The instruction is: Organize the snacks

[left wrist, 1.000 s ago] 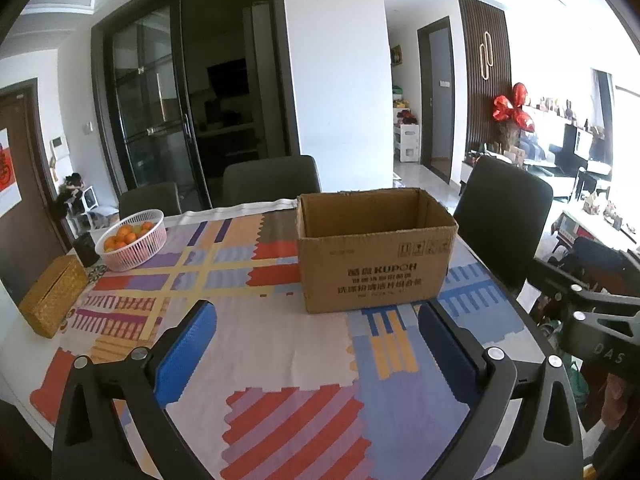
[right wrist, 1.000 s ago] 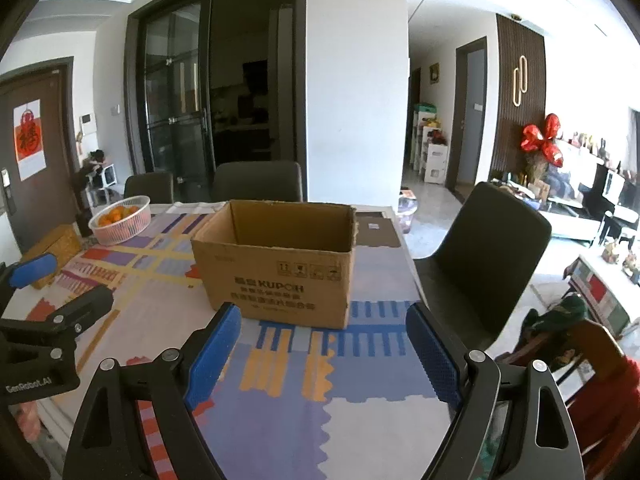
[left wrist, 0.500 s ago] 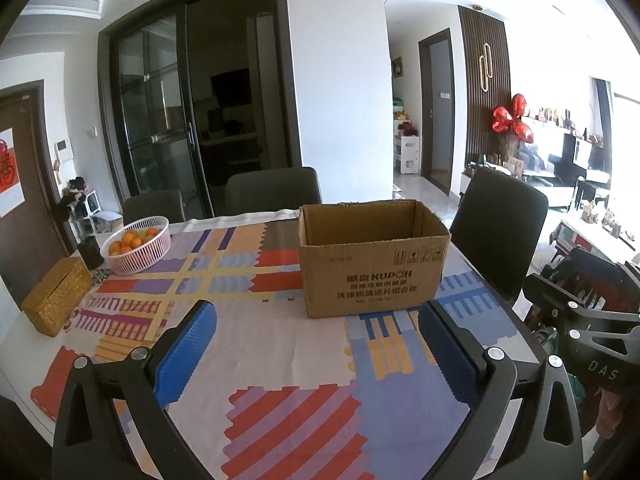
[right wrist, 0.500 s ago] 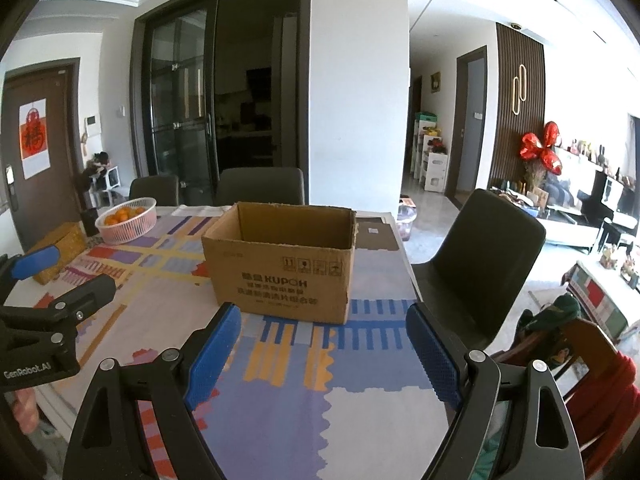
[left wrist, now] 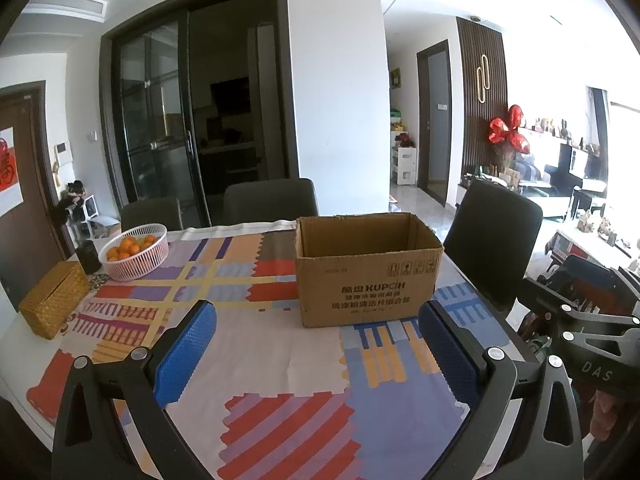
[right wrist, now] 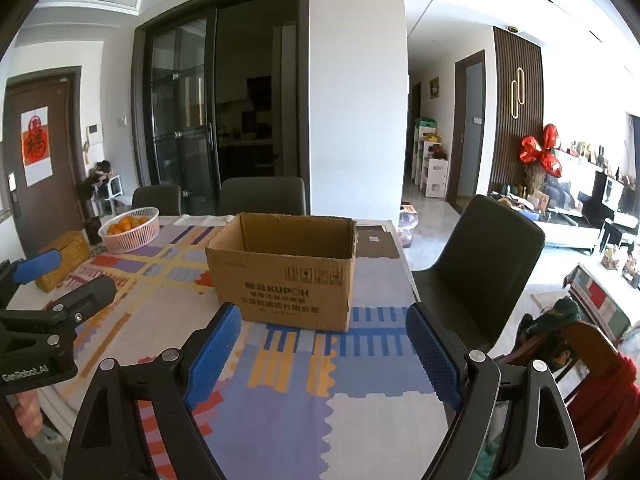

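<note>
On patterned tablecloth [left wrist: 280, 360]: open cardboard box [left wrist: 366, 276] upright, mid-table. Left gripper [left wrist: 316, 344] and right gripper [right wrist: 320, 344] near box's front, both spread wide, nothing between. Orange basket [left wrist: 134, 252] beyond box, left.

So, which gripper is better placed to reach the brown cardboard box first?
Probably either: the brown cardboard box stands ahead of both. The right gripper seems slightly nearer, since the box looks larger in its view. The left gripper is also open and empty.
</note>
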Motion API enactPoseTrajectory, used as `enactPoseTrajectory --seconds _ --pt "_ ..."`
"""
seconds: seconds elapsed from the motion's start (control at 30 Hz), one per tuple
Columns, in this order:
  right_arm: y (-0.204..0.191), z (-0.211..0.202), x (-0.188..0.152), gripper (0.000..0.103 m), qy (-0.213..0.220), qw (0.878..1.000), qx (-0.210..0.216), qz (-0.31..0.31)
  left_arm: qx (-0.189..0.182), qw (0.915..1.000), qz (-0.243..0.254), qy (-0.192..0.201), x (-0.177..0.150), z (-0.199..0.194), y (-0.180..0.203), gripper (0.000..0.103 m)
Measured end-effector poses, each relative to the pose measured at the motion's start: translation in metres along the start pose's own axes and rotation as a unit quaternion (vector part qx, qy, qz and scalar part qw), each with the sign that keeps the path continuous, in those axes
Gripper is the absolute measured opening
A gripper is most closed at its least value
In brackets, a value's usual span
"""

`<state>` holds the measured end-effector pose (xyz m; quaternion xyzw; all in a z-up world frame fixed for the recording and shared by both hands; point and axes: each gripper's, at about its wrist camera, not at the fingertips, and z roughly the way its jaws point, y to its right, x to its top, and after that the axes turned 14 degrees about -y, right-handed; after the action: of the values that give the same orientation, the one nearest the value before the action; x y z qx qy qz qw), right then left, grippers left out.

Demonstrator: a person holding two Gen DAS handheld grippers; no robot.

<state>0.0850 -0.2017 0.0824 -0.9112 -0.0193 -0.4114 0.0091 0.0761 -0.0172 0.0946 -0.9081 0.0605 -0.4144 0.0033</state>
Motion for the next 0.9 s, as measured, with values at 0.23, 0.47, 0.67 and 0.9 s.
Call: enactPoseTrajectory --seconds 0.23,0.47,0.67,0.9 --pt "-0.0002 -0.0008 0.0016 0.085 -0.002 1.0 0.003 -0.001 0.001 1.0 0.0 -0.002 0.0004 0.0023 -0.0003 0.103" --pt "-0.0007 -0.0007 0.0019 0.085 -0.002 1.0 0.0 -0.003 0.003 1.0 -0.001 -0.003 0.0009 0.0032 -0.0007 0.103" --pt "-0.0024 0.0013 0.0013 0.085 -0.004 1.0 0.001 -0.005 0.005 1.0 -0.002 -0.006 0.0009 0.0062 -0.0005 0.103" --pt "-0.0027 0.0026 0.0006 0.085 -0.005 1.0 0.001 -0.005 0.006 1.0 -0.004 -0.006 0.0 0.0071 -0.0004 0.103"
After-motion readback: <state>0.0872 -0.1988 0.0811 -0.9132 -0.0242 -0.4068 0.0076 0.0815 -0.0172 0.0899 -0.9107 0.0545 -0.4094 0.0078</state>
